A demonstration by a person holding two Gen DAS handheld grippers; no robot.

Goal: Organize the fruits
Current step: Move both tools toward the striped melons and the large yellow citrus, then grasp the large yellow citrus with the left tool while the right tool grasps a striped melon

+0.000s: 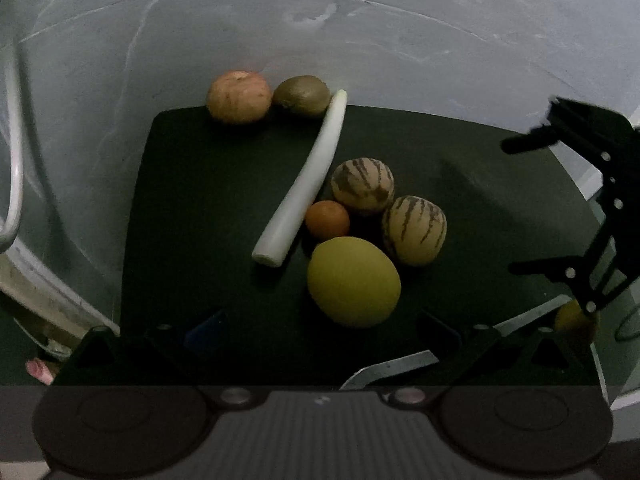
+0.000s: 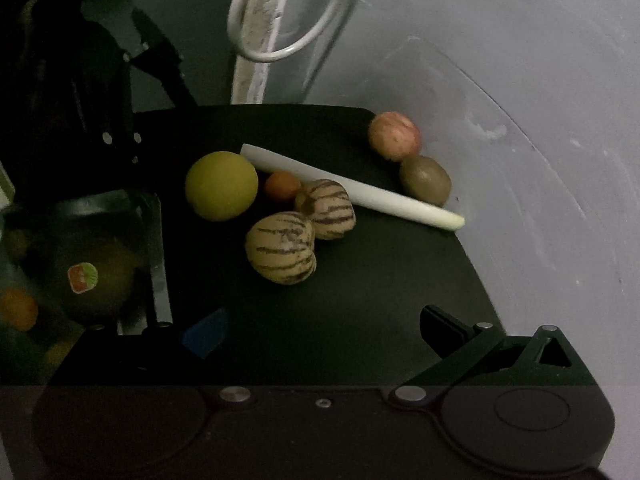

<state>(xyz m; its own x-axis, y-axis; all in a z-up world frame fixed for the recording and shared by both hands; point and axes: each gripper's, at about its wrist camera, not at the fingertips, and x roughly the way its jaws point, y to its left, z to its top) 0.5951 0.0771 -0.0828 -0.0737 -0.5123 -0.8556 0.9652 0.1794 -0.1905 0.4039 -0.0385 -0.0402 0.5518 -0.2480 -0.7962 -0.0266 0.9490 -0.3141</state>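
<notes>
On a dark mat (image 1: 208, 208) lie a big yellow fruit (image 1: 354, 281) (image 2: 221, 186), a small orange (image 1: 327, 220) (image 2: 282, 186), two striped melons (image 1: 362, 185) (image 1: 414, 230) (image 2: 281, 246) and a white leek stalk (image 1: 304, 184) (image 2: 352, 192). An apple (image 1: 239, 97) (image 2: 394, 135) and a kiwi (image 1: 302, 95) (image 2: 425, 179) sit at the mat's far edge. My left gripper (image 1: 320, 332) is open just short of the yellow fruit. My right gripper (image 2: 324, 334) (image 1: 520, 206) is open and holds nothing, hovering beside the melons.
A clear container (image 2: 156, 240) at the mat's side holds a stickered fruit (image 2: 82, 277) and an orange one (image 2: 16, 308); its rim (image 1: 392, 364) and a yellow fruit (image 1: 576, 316) show in the left wrist view. A white wire frame (image 2: 280, 20) stands beyond the mat. The tabletop (image 1: 400, 60) is pale.
</notes>
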